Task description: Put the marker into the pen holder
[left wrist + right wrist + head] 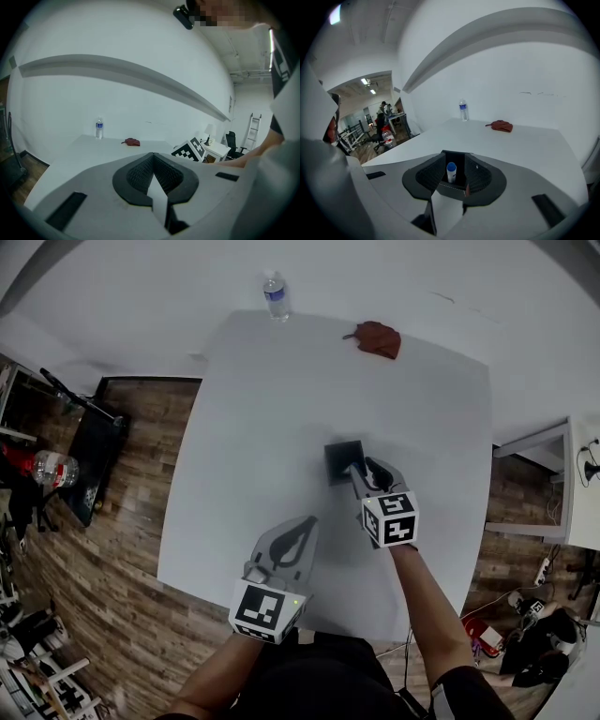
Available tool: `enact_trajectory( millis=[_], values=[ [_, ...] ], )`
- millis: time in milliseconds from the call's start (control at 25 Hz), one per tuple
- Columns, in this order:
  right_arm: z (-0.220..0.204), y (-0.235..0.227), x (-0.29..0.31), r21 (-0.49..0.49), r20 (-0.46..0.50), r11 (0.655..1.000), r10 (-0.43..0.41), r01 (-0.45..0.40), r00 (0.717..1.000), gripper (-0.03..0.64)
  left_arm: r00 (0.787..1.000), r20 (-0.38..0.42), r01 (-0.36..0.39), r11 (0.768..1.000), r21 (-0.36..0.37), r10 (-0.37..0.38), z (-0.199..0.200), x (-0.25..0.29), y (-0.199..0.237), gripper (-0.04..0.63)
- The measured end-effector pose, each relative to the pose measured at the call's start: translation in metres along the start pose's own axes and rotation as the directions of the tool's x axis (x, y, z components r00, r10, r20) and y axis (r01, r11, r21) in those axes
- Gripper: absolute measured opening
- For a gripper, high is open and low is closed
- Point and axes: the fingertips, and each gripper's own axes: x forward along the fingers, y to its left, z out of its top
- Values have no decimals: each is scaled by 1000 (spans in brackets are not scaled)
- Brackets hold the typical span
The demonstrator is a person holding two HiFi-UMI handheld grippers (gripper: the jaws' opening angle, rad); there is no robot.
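Note:
A dark square pen holder stands near the middle of the white table. In the right gripper view a white marker with a blue cap stands upright inside the pen holder. My right gripper is right at the holder's near side. Its jaws are open on either side of the marker, and the pads do not press on it. Nearer the table's front edge, my left gripper is shut with nothing in it; its tips meet at a point.
A water bottle stands at the table's far edge, with a crumpled red cloth to its right. A white side table is off to the right. Wooden floor with a black stand lies to the left.

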Motion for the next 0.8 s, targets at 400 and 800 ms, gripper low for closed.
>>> enact_trajectory(
  millis=[400, 800],
  values=[
    [35, 3, -44, 57, 120, 998, -23, 16, 993, 109, 999, 28, 34, 999, 20, -35, 9, -11, -9, 5],
    [77, 71, -124, 102, 278, 989, 74, -106, 958, 34, 995, 53, 85, 995, 59, -88, 18, -42, -26, 5]
  ],
)
